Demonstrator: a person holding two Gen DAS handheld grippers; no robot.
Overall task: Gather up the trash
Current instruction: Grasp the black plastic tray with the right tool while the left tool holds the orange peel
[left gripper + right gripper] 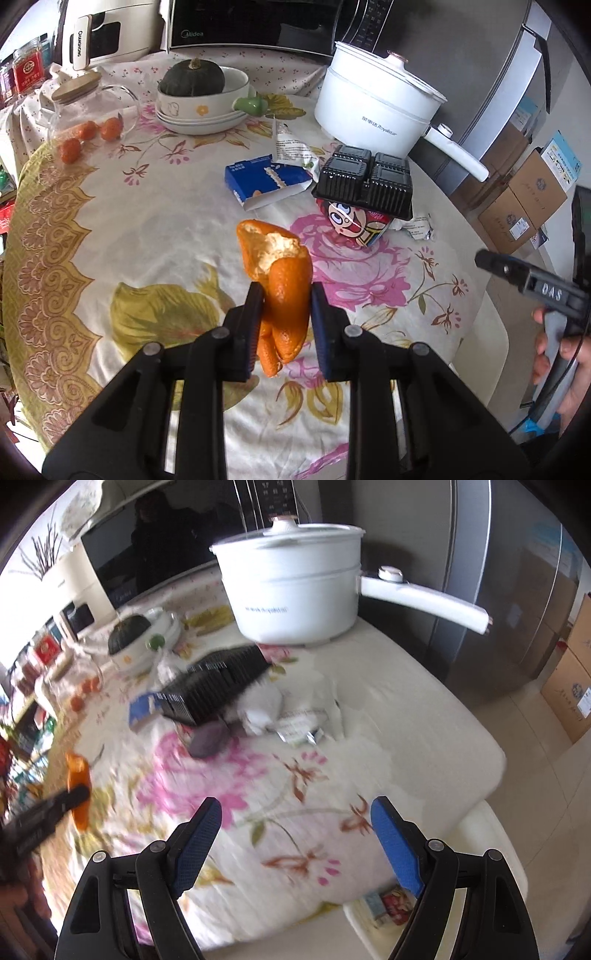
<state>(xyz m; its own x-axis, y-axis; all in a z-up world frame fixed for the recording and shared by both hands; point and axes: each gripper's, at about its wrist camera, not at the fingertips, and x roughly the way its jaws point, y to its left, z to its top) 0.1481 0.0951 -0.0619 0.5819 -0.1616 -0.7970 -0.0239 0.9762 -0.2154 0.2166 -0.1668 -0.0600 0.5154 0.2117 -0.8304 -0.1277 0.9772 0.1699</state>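
My left gripper (286, 295) is shut on an orange peel (280, 273) and holds it above the floral tablecloth (147, 229). The peel also shows at the left of the right wrist view (78, 775). My right gripper (295, 808) is open and empty above the table's near right part. Further trash lies mid-table: a blue and white carton (264, 181), a black plastic tray (367, 177) resting on a cartoon-printed cup (354, 221), and crumpled wrappers (419, 229). The right wrist view is blurred.
A white electric pot (376, 99) with a long handle stands at the back right. Stacked bowls holding a dark green squash (194, 79) and a glass jar with small oranges (88, 122) stand at the back left. A microwave (251, 26) is behind. A white bin (388, 915) sits below the table edge.
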